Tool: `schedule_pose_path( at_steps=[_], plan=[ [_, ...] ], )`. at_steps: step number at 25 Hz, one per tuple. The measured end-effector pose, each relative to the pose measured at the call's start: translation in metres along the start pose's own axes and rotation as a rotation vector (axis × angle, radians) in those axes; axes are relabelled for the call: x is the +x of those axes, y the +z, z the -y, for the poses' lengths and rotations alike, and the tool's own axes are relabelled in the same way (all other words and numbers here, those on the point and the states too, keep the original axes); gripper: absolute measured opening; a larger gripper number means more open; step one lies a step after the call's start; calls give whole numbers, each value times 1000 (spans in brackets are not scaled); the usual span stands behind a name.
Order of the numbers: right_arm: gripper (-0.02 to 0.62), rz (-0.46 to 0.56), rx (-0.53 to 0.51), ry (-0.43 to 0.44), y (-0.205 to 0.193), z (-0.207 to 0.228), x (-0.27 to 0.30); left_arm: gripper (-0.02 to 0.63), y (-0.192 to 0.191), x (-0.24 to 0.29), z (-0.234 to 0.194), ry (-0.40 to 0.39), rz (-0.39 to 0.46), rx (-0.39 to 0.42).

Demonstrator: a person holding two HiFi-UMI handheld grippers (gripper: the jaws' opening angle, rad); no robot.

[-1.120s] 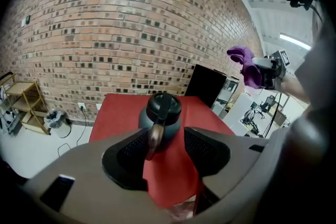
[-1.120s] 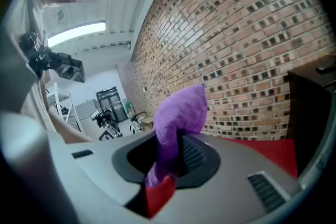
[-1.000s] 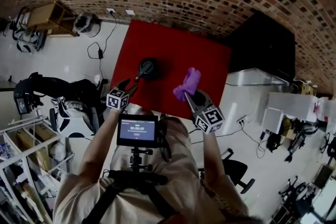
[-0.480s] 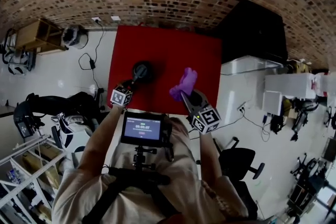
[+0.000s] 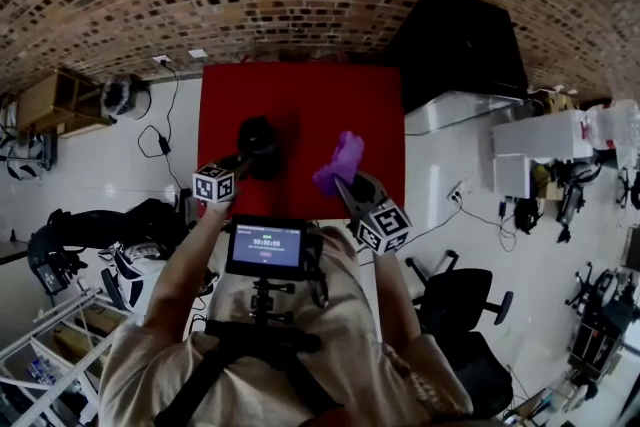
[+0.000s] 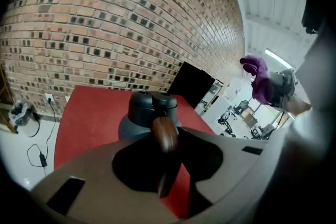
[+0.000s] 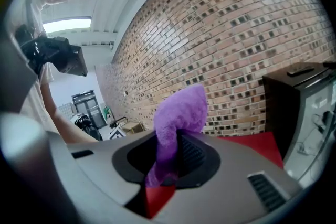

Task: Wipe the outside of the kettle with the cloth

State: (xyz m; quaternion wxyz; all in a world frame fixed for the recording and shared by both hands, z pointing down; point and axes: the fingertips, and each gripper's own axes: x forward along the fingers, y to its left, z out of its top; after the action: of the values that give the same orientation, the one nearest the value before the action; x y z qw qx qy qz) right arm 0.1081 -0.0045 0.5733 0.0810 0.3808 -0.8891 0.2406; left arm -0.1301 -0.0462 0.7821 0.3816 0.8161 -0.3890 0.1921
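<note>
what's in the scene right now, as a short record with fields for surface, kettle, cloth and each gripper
surface: red table, brick wall behind it
kettle: dark kettle, upright on the table, lid on
left: left gripper, jaws have just been closing, now on the kettle's brown handle
right: right gripper, shut on the purple cloth
cloth: held up to the right of the kettle, not touching it
wiping: not yet begun

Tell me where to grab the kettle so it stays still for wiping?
Grab it by its brown handle, coming from the near side. The handle sticks out from the kettle toward the person and is slim enough to pinch, while the body is round and wide. The left gripper has just been closing its jaws, with the handle between them.
</note>
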Motion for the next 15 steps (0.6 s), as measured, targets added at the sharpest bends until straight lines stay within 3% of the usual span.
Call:
schedule_pose_path(
  at_steps=[5,7,12,15],
  plan=[
    [95,-61,-62,28,-3,-8,19,97,11,-29,24,-96,64,-39],
    [95,-117,-118,83,-5,-20,37,97,30,-44,38,-137,114,-51],
    [97,-189,-262,276,8,-84,92,97,88,-72,82,-184,184,19],
    [97,-233,-394,319,15,-113,115,97,118,-85,107,-219,231,36]
  ],
)
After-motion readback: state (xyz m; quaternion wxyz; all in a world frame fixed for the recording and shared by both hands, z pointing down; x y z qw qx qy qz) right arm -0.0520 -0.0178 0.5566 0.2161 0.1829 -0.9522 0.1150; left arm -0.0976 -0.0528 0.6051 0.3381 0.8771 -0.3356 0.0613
